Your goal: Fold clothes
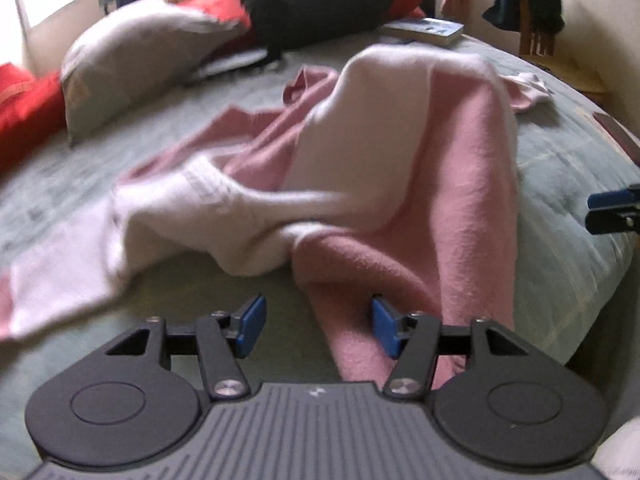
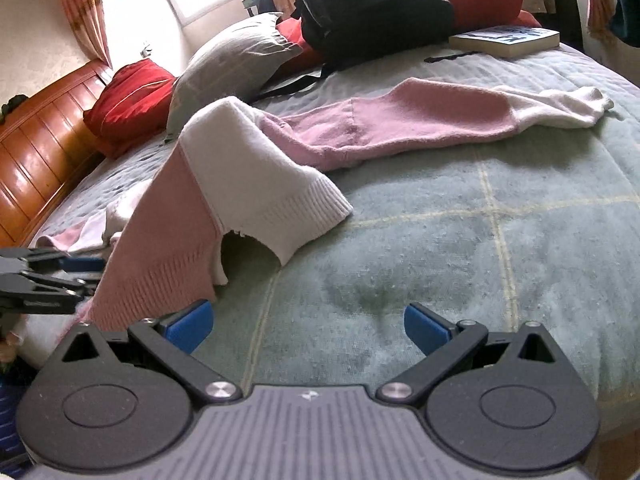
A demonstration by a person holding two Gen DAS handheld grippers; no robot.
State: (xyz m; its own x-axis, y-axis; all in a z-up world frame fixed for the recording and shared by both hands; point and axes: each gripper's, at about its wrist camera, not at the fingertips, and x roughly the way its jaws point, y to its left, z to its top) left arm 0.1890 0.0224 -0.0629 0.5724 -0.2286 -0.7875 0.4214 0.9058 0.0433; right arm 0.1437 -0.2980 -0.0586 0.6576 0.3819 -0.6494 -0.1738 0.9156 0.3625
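Pink-white sweater [image 2: 256, 176] rumpled, humped, sleeve stretched out flat.

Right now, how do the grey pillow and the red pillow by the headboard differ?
The grey pillow is pale and leans up against the black backpack side of the pile; the red pillow is bright and sits lower, nearer the wooden headboard. The grey pillow looks larger than the red pillow. Both rest on the green bedspread, clear of both grippers.
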